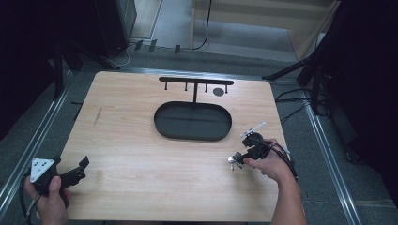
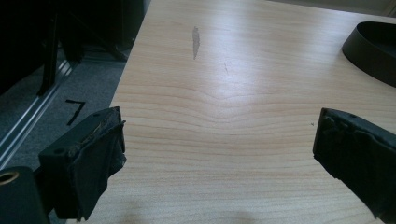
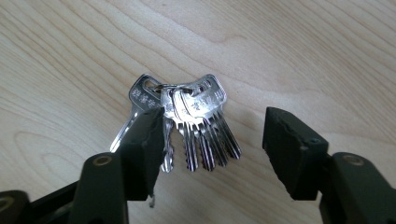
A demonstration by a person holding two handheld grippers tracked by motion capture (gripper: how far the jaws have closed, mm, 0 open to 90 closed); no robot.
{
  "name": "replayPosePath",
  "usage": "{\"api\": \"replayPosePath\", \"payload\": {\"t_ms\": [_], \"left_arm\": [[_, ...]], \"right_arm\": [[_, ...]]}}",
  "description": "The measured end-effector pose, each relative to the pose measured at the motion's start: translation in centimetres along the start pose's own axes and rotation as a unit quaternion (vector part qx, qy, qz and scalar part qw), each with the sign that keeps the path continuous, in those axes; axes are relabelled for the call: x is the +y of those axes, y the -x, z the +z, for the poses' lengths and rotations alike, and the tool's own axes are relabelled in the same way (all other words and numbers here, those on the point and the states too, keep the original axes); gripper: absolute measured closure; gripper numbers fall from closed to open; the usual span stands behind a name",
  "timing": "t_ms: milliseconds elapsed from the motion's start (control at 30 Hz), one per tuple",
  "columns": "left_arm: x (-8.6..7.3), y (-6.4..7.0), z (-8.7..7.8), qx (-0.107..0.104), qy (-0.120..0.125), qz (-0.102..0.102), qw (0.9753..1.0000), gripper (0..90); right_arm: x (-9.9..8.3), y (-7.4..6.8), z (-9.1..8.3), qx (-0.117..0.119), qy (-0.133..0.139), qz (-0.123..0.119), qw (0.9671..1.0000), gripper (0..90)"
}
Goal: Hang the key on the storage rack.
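— Silver keys (image 3: pixel 187 123) on one ring are lying fanned on the wooden table (image 1: pixel 141 154), near its right edge, aren't they?

— Yes, and the right gripper (image 3: pixel 212 140) is hovering right over them with its jaws spread; the left jaw is covering part of the bunch, the other is standing clear beside it. Nothing is being pinched.

— And farther out?

— Past the keys, a black oval tray (image 1: pixel 193 121) is sitting mid-table, with a black hook rack (image 1: pixel 195 82) rising behind it.

— The other hand?

— It is holding the left gripper (image 2: pixel 219 140) at the near left corner, well apart from the keys, jaws wide over bare wood.
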State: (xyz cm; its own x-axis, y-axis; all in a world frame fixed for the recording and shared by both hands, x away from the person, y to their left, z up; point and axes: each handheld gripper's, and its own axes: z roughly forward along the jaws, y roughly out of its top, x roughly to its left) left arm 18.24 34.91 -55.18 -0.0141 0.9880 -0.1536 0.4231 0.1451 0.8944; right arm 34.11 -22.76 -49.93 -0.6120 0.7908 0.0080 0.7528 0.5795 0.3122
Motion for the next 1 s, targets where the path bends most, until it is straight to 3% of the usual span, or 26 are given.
{"api": "replayPosePath", "payload": {"t_ms": [100, 167, 267, 367, 400, 533, 700, 767, 1000], "left_arm": [[0.0, 0.0, 0.0, -0.001, 0.001, -0.001, 1.0, 2.4], [0.0, 0.0, 0.0, -0.001, -0.001, 0.0, 1.0, 2.4], [0.0, 0.0, 0.0, -0.001, -0.002, 0.0, 1.0, 2.4], [0.0, 0.0, 0.0, -0.002, -0.002, 0.0, 1.0, 3.1], [0.0, 0.0, 0.0, 0.003, 0.0, 0.0, 1.0, 5.9], [0.0, 0.0, 0.0, 0.002, -0.001, 0.0, 1.0, 7.4], [0.0, 0.0, 0.0, -0.002, 0.003, 0.0, 1.0, 8.1], [0.0, 0.1, 0.0, 0.01, 0.008, 0.001, 0.9999, 15.5], [0.0, 0.0, 0.0, 0.006, 0.01, -0.003, 0.9999, 13.9]], "right_arm": [[0.0, -0.4, 0.7, 0.013, -0.007, -0.014, 0.9998, 35.2], [0.1, -0.5, 1.2, 0.018, -0.014, -0.026, 0.9994, 37.8], [0.3, -0.5, 1.2, 0.02, -0.009, -0.028, 0.9994, 53.9], [0.2, -0.9, 1.0, 0.005, -0.018, -0.044, 0.9989, 73.2], [0.0, -0.8, 0.9, 0.006, -0.02, -0.041, 0.999, 80.5], [-0.3, -0.3, 0.5, 0.017, -0.015, -0.014, 0.9996, 86.6], [0.1, 0.2, -0.7, 0.022, -0.006, 0.003, 0.9997, 87.2], [0.9, 0.5, -1.9, 0.043, -0.007, 0.031, 0.9986, 87.2], [3.7, 0.4, -4.4, 0.012, 0.002, 0.048, 0.9988, 87.3]]}}
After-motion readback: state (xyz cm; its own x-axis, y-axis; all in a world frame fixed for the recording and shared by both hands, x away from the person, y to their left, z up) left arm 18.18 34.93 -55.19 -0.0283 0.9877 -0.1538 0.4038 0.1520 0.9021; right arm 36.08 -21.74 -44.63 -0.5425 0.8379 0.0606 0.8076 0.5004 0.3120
